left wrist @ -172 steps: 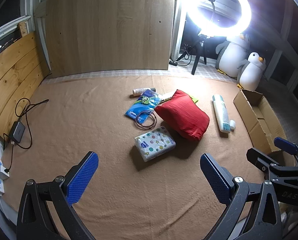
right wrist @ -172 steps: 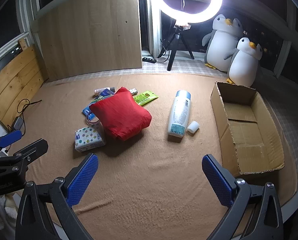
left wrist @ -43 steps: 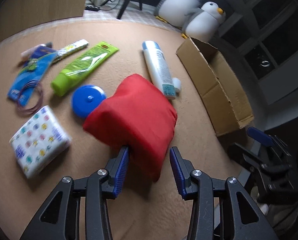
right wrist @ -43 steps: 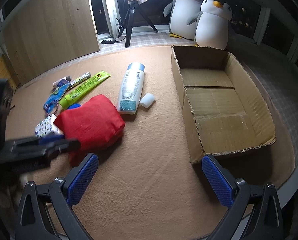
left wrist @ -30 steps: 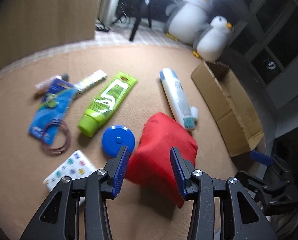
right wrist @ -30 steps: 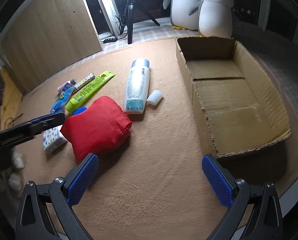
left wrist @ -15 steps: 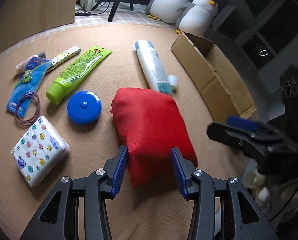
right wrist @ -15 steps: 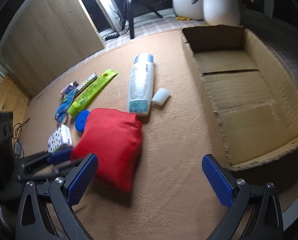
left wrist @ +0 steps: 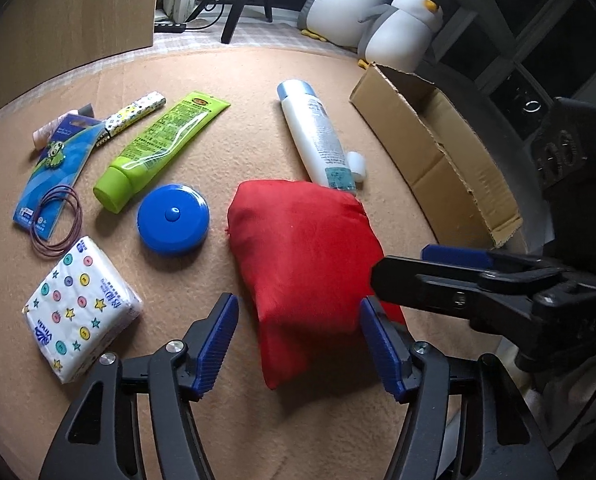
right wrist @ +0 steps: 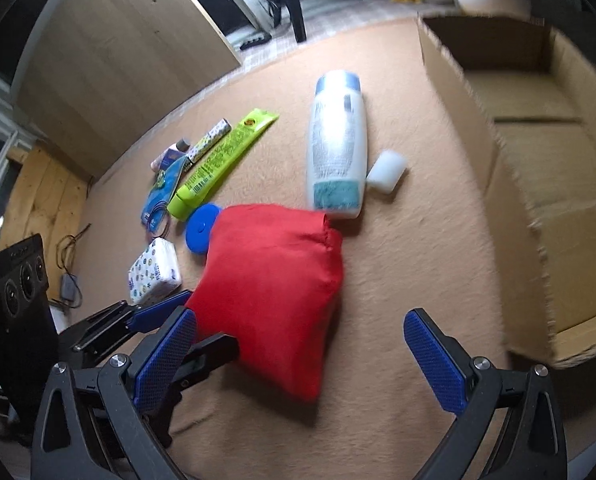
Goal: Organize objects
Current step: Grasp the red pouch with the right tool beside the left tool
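My left gripper (left wrist: 299,344) had just let its jaws spread off the red pouch (left wrist: 302,256), now lying loose; my right gripper (right wrist: 298,364), wide apart, could take it toward the box (right wrist: 538,184).

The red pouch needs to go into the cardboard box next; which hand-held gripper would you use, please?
Right: open, beside the red pouch, nearer the cardboard box. The left has just been opening.

Red pouch (left wrist: 302,256), blue round case (left wrist: 173,219), lime-green tube (left wrist: 159,144)
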Demonstrator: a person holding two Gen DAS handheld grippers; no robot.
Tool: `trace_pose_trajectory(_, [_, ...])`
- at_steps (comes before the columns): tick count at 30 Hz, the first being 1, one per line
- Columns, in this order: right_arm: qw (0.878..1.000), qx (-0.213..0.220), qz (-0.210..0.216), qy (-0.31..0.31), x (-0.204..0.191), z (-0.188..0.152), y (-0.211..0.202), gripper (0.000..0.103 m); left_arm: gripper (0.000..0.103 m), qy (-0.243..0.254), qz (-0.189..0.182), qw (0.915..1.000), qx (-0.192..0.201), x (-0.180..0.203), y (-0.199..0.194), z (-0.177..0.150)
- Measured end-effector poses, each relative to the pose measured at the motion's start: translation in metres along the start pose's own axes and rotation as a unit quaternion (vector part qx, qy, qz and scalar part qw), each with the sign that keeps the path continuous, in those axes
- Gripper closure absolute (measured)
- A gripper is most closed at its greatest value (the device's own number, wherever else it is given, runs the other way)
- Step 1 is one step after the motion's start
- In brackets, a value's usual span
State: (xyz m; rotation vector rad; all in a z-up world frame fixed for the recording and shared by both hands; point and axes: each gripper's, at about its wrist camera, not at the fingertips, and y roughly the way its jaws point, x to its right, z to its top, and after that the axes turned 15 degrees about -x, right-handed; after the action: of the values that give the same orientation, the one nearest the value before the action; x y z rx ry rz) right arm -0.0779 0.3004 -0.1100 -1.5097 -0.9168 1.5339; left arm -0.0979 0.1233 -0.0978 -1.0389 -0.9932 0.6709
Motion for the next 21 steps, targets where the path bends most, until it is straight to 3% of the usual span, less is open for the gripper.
trace_pose_trajectory(7, [0.999, -0.020, 0.041, 0.021, 0.003, 0.005, 0.017, 0.018, 0.036, -0.008, -0.022, 0.9997, -0.003, -0.005, 0.004, -0.001])
trace_pose_trajectory(12, [0.999, -0.022, 0.037, 0.009, -0.008, 0.008, 0.024, 0.022, 0.037, -0.003, -0.030, 0.9995, -0.006, -0.004, 0.006, -0.004])
trace_pose_trajectory(14, [0.999, -0.025, 0.033, 0.004, -0.012, 0.011, 0.030, 0.030, 0.037, -0.002, -0.033, 0.9994, -0.007, -0.003, 0.006, -0.005])
trace_pose_trajectory(21, [1.000, -0.019, 0.012, -0.021, -0.026, 0.014, 0.032, 0.032, 0.040, -0.013, -0.049, 0.9987, -0.002, -0.010, 0.004, -0.009])
